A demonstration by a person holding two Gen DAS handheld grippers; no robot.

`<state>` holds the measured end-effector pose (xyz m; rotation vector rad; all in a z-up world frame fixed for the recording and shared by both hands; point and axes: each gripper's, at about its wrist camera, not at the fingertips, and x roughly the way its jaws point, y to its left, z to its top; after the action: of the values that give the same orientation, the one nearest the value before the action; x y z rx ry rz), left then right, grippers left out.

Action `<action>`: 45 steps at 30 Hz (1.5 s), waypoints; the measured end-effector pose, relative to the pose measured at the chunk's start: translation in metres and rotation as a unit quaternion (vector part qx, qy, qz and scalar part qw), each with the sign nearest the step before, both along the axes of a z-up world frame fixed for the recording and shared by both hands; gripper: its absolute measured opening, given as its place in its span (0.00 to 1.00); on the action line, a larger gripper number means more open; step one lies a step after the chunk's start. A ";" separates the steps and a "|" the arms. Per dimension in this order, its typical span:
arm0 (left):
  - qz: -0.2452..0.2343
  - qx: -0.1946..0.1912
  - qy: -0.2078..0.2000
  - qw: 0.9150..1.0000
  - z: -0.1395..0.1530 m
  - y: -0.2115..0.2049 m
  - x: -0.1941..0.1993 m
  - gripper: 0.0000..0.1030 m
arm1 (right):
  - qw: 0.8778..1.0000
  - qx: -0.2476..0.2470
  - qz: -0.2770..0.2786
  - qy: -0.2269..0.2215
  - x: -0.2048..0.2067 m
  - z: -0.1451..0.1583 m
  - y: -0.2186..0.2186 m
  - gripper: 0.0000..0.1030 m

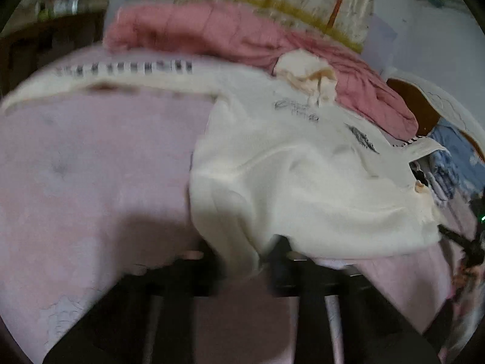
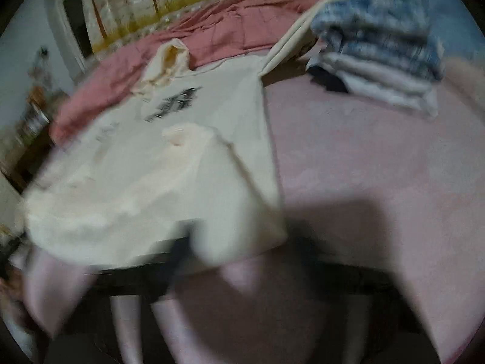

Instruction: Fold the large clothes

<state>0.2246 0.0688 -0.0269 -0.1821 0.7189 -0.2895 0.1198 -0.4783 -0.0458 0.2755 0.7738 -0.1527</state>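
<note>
Item: cream printed cotton hoodie (image 1: pixel 288 176), hem clamped by our left gripper (image 1: pixel 242 267) and right gripper (image 2: pixel 194 251), spread ahead for folding.

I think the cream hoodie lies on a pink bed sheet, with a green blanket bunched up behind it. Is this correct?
Not quite. The blanket bunched behind the cream hoodie is pink, not green, as the right wrist view shows. The hoodie does lie on the pink bed sheet.

Black gripper (image 1: pixel 242 268) frame, blurred black fingers (image 1: pixel 280 257), two pale metal rods behind.
</note>
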 end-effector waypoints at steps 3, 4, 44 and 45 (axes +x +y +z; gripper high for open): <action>0.019 0.052 -0.085 0.995 0.029 -0.008 -0.027 0.13 | 0.998 -0.019 -0.021 -0.062 -0.018 0.029 0.000 0.13; 0.006 0.052 -0.082 0.995 0.033 -0.010 -0.029 0.13 | 0.996 -0.035 -0.025 -0.074 -0.022 0.039 0.001 0.12; 0.049 0.098 0.072 0.991 -0.011 -0.024 0.048 0.67 | 0.992 -0.120 -0.040 0.025 0.090 0.003 0.000 0.23; 0.048 0.080 0.067 0.993 -0.010 -0.018 0.042 0.68 | 0.991 -0.126 -0.046 0.023 0.087 0.004 0.000 0.28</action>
<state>0.2661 0.0513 -0.0365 -0.0845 0.8603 -0.1275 0.2071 -0.4781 -0.0415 0.0685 0.7780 -0.3426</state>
